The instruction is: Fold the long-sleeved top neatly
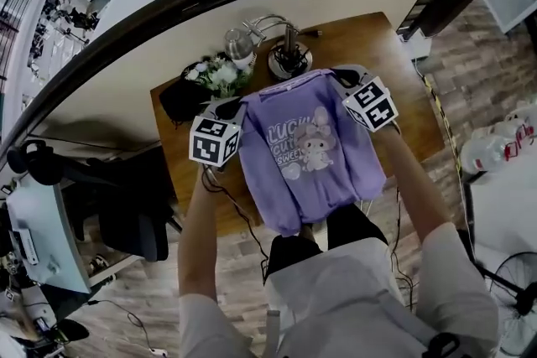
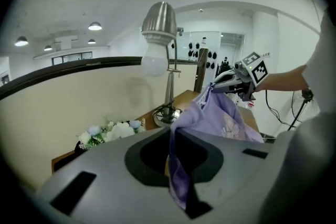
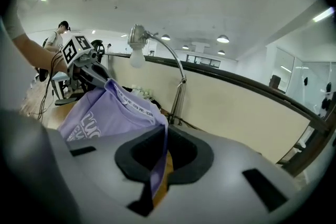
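Lilac long-sleeved top with a cartoon print point(image 1: 310, 151), spread wide by its two shoulders over a brown wooden table point(image 1: 415, 109). Long axis running away from the person: neckline at the far end, toward a silver desk lamp point(image 1: 288, 56), hem nearest the body, past the table's near edge. Print facing up. Left gripper point(image 1: 242, 106) jaws pressed together, pinching the left shoulder. Right gripper point(image 1: 340, 78) jaws likewise clamped on the right shoulder.

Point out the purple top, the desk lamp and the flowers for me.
purple top point(image 1: 315, 151): head view, on the printed chest.
desk lamp point(image 2: 160, 19): left gripper view, on the metal shade.
flowers point(image 1: 218, 76): head view, on the white blooms.
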Demonstrator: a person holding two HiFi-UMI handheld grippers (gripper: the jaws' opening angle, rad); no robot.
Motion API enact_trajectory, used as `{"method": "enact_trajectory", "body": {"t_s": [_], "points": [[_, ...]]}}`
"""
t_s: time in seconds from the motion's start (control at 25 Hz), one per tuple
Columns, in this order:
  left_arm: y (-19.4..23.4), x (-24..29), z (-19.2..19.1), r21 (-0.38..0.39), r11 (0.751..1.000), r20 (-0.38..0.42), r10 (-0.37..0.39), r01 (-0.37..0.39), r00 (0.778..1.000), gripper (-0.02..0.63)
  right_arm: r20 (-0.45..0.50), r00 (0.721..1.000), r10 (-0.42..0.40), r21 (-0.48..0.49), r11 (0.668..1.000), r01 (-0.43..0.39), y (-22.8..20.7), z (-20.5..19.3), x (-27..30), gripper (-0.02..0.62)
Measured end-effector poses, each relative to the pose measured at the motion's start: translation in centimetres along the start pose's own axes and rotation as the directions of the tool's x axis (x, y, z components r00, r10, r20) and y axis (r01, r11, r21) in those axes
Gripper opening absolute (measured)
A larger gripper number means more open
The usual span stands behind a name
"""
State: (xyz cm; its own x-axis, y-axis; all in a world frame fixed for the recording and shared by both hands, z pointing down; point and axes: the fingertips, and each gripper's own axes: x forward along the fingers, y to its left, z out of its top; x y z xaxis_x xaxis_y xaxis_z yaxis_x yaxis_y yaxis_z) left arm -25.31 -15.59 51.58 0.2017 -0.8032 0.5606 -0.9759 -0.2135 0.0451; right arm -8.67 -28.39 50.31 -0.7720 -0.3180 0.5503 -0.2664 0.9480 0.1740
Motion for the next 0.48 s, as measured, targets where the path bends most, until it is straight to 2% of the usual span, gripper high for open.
{"method": "enact_trajectory", "body": {"t_s": [0.12, 0.32, 0.48], "points": [[0.8, 2.4, -1.3, -0.019, 0.999, -0.034, 0.030, -0.031, 0.999, 0.035, -0.047, 0.999, 0.014, 0.004, 1.000, -0.013, -1.2, -1.5, 2.9, 0.023], [3.0, 5.9, -3.3, -0.115, 0.990, -0.056, 0.077, -0.083, 0.995, 0.035, -0.135, 0.988, 0.071, 0.031, 0.997, -0.068, -2.1, -4.2, 7.1, 0.023], [4.3, 8.7, -3.9, -0.143, 0.982, -0.073, 0.115, -0.124, 0.991, 0.035, -0.162, 0.983, 0.086, 0.069, 0.995, -0.076, -3.4, -5.8, 9.1, 0.023]]}}
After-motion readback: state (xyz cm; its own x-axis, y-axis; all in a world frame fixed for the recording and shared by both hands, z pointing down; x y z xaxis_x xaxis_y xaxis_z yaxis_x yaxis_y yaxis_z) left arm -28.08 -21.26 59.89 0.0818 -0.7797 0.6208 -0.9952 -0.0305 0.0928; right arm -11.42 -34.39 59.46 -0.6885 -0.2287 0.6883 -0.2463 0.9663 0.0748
